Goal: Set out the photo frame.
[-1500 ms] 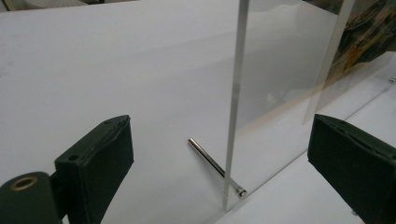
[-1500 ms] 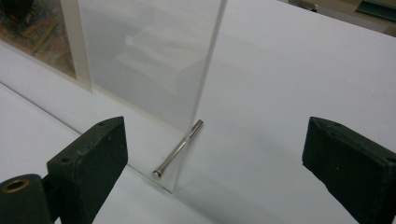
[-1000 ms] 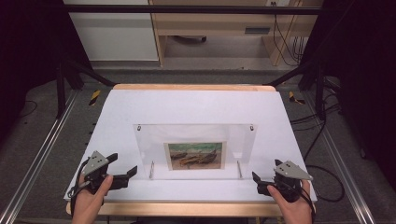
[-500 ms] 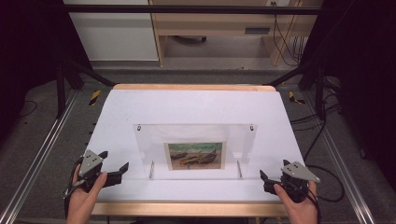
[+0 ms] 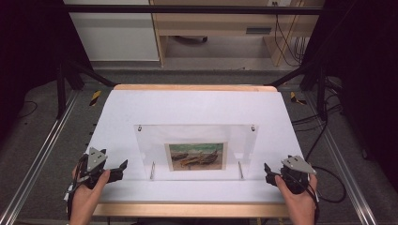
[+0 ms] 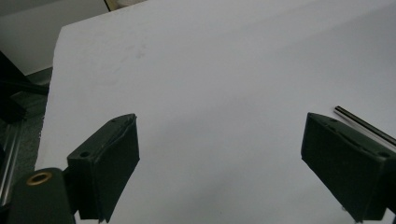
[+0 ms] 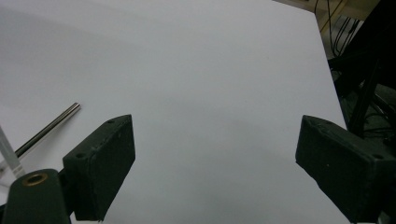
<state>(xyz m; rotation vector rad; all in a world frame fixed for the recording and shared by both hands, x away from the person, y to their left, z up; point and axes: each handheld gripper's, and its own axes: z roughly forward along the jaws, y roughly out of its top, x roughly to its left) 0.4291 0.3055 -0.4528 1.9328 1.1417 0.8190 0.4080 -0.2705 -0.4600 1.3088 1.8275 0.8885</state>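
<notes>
Clear acrylic forms the picture frame (image 5: pixel 195 151), which lies flat at the middle of the white table (image 5: pixel 197 105) with a painted print (image 5: pixel 196 156) under its pane and two metal pins (image 5: pixel 241 169) at its near edge. We hold the left gripper (image 5: pixel 123 168) just left of the frame, jaws wide and empty. Our right gripper (image 5: pixel 268 172) sits just right of it, jaws likewise wide with nothing between them.

Clear glossy acrylic frame (image 5: pixel 197 150) on polished metal pins (image 5: pixel 152 170) at picture centre, matt white table sheet (image 5: pixel 197 105), pale wood edging (image 5: pixel 192 209) along the bottom, matt black jaw pads (image 6: pixel 107 163).
</notes>
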